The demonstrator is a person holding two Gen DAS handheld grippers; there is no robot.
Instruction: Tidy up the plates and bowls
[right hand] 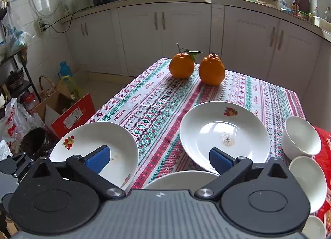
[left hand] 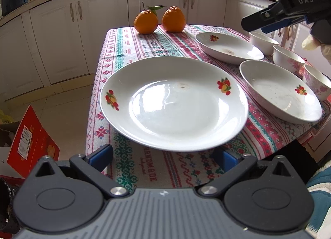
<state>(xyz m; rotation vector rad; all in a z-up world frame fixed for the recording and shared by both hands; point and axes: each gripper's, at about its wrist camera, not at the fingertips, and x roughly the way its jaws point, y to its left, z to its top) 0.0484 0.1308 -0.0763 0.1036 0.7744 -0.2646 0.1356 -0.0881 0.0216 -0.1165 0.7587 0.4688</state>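
The nearest plate filled the centre of the left wrist frame, lying flat on the patterned tablecloth with its near rim just ahead of the left gripper, whose blue pads were spread wide and held nothing. Two more plates and three bowls sat toward the right edge. In its own view the right gripper was likewise splayed and empty. Glazed ceramic likely handles stiff, slick and breakable, so pinching the thin near rim seemed wisest.
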